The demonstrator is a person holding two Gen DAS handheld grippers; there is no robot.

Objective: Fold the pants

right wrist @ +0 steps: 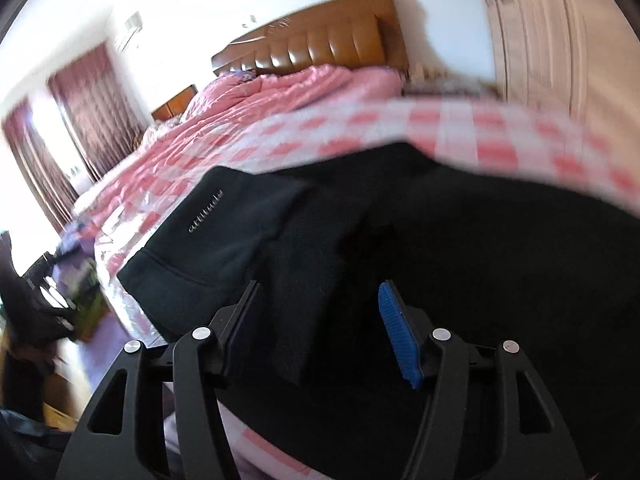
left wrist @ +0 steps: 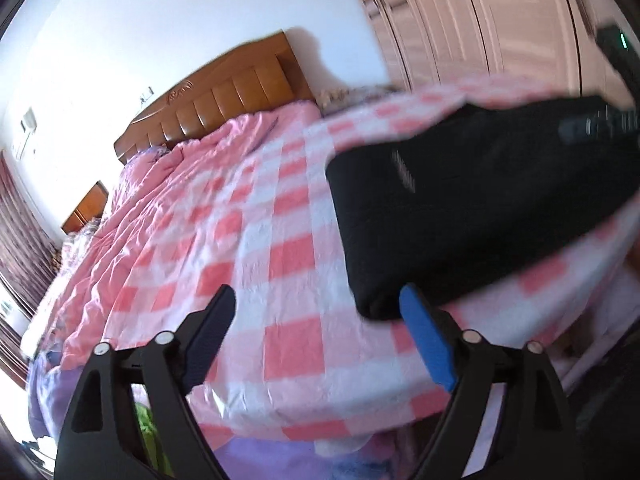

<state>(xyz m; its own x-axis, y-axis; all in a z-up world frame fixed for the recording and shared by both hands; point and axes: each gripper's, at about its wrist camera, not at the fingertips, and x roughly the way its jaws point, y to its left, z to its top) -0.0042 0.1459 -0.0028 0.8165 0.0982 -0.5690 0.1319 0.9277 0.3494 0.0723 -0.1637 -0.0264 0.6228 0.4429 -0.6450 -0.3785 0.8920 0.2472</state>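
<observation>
Item: black pants (right wrist: 360, 240), lying folded near the foot edge of the checked bed (left wrist: 260, 240), are resting flat while the left gripper (left wrist: 320, 332) and right gripper (right wrist: 320, 320) are hovering, fingers apart, gripping nothing, likely positioned for the next fold.

Place: a bedroom in a home.
Bed: a wide bed (left wrist: 248, 240) fills the middle of both views, spread with a pink-and-white checked cover.
Headboard: padded brown headboard (left wrist: 224, 100) against a white wall, upper centre.
Nightstand: a wooden nightstand (left wrist: 86, 208) beside the bed, left of centre.
Curtains: dark red patterned curtains (right wrist: 76, 120) by a bright window, left side of the right wrist view.
Wardrobe: pale panelled wardrobe doors (left wrist: 460, 16), upper right.
Air conditioner: wall unit (left wrist: 25, 132), upper left.
</observation>
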